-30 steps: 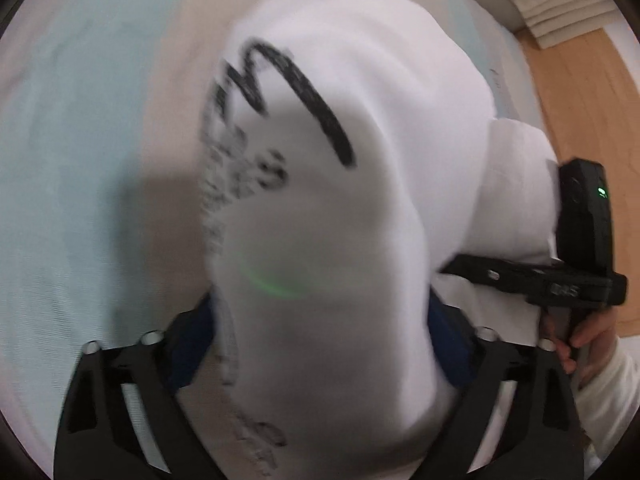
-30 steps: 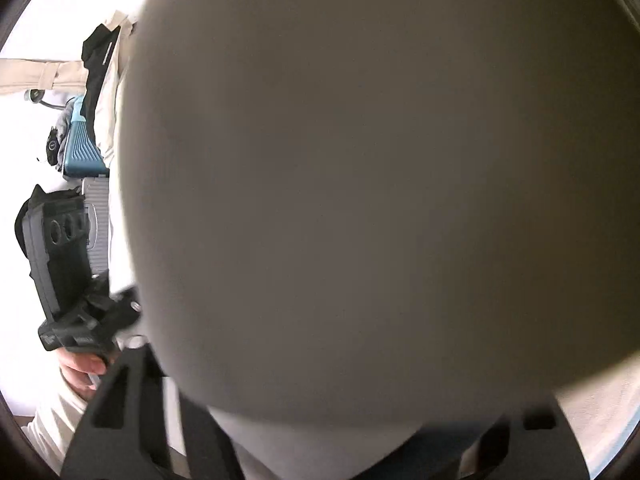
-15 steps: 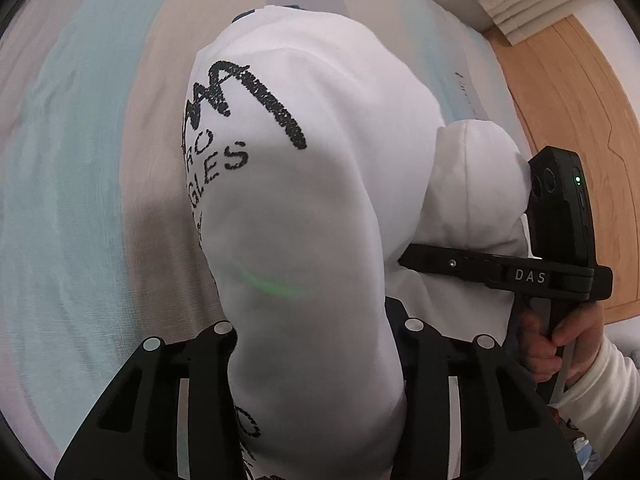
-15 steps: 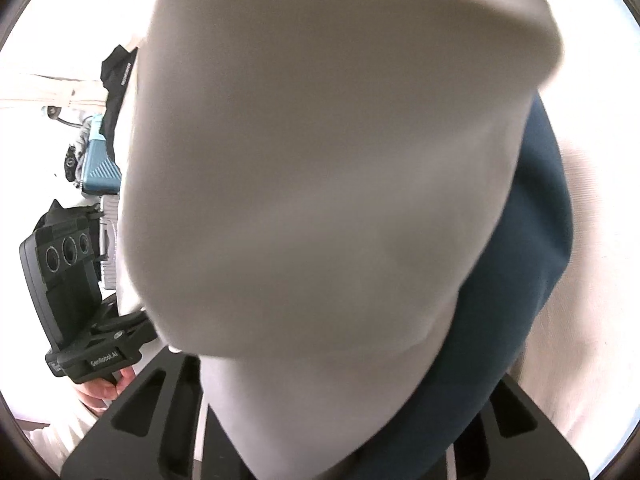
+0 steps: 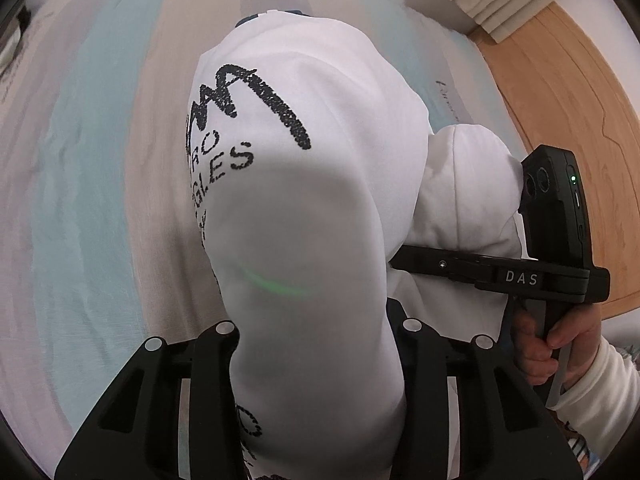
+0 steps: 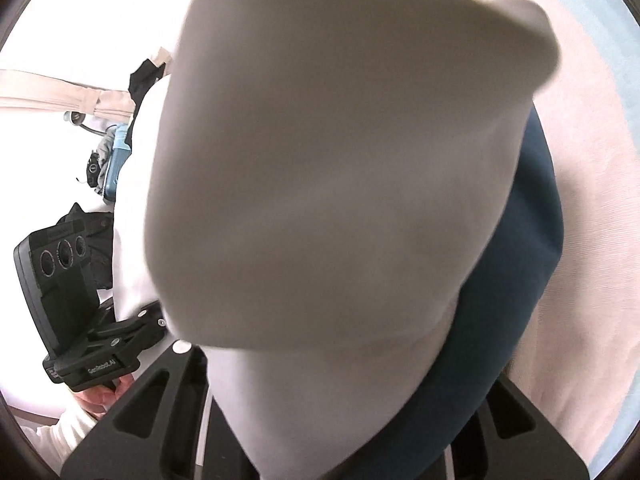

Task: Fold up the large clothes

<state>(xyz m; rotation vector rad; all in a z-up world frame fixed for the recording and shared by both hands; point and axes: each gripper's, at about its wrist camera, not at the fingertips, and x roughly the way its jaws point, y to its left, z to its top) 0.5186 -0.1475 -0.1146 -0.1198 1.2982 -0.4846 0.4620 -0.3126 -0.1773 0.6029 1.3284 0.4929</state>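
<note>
Between the two black fingers of the left gripper [image 5: 316, 344] a thick bunch of the white sweatshirt [image 5: 304, 200] is pinched, so that gripper is clamped shut on the fabric. Black scribbly lettering [image 5: 224, 132] is printed across the bulge of cloth, and the garment is held up over a striped bedsheet [image 5: 80, 200] in pale blue, beige and pink bands. Off to the right side of that view, the right gripper [image 6: 340, 392] is seen from the side, gripped by a hand [image 5: 556, 344] in a white sleeve, with another fold of the sweatshirt bunched against it. A wooden floor [image 5: 568, 92] is visible past the bed edge.

From the right wrist view, most of the frame is blocked by shaded white cloth, with a dark navy lining [image 6: 520, 280] alongside it. The fabric is wedged between the fingers there too, so the right gripper is closed on the sweatshirt as well.
</note>
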